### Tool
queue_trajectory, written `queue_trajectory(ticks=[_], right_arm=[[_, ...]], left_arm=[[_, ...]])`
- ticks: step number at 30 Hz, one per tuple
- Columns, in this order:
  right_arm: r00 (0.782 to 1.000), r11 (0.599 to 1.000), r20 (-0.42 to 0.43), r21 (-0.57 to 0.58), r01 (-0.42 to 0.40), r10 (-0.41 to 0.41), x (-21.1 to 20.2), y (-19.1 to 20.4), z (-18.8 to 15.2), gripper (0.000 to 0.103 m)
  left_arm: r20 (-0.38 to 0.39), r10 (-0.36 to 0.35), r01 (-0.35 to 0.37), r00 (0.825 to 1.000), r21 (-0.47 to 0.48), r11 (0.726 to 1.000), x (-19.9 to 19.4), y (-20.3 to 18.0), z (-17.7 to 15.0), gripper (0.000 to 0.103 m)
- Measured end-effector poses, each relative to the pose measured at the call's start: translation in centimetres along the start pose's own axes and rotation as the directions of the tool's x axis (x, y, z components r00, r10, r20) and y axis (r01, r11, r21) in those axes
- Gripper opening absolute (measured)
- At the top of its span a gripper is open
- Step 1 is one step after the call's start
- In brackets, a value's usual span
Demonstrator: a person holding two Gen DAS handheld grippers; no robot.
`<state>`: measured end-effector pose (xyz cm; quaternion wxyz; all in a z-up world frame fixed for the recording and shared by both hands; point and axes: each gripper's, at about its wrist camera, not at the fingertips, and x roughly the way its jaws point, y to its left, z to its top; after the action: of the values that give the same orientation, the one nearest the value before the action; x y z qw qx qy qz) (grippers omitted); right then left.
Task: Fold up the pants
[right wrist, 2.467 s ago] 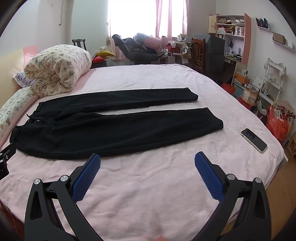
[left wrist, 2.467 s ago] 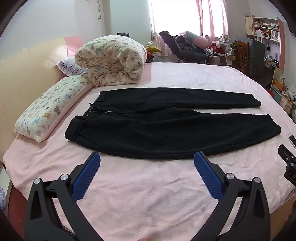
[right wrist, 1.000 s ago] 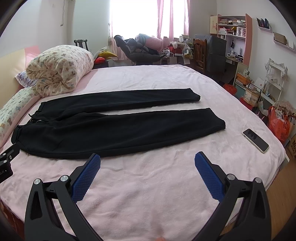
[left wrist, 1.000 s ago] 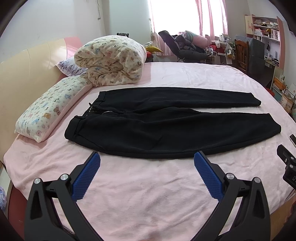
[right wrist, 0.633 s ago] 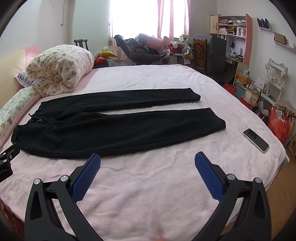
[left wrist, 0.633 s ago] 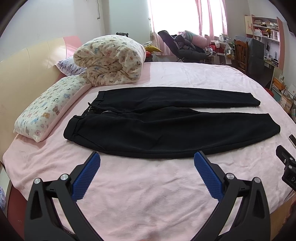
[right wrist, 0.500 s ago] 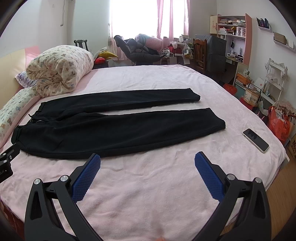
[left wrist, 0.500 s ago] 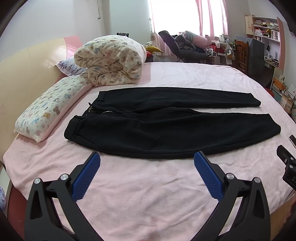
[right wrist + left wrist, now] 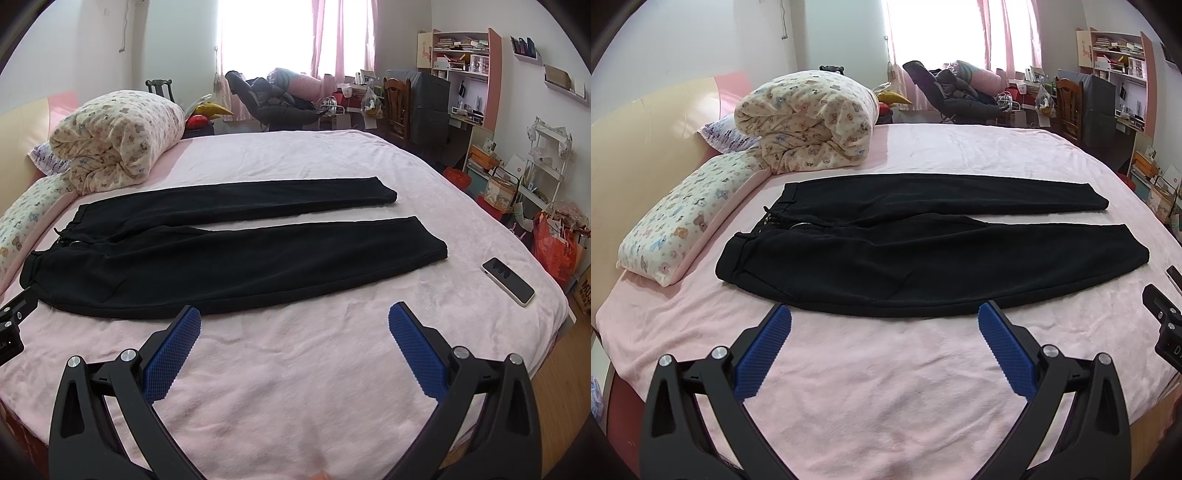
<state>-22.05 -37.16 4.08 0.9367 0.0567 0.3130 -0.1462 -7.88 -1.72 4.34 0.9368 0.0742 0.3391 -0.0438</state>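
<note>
Black pants lie flat and unfolded on the pink bed, waistband toward the patterned pillow, both legs stretched out side by side toward the phone. The left claw hovers above the blanket just short of the near leg's hem edge, its blue pads spread wide, gripping nothing. The right claw hangs likewise agape and empty, just in front of the same leg, nearer the cuffs.
</note>
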Motion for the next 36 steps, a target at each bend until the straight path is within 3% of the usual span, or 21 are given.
queue_trajectory(ticks=[10,36], right_arm=[[1.0,1.0,-0.001,-0.003,0.0,0.0,0.04,0.02,0.05,0.102],[1.0,1.0,-0.007,0.001,0.0,0.0,0.3,-0.13,0.14,0.102]], left_arm=[[-0.014,-0.001,0.0,1.0,-0.031,1.0,0.15,0.42,0.41,0.101],[-0.012,0.003,-0.003,1.0,0.017,1.0,0.17,-0.2,0.33,0.101]])
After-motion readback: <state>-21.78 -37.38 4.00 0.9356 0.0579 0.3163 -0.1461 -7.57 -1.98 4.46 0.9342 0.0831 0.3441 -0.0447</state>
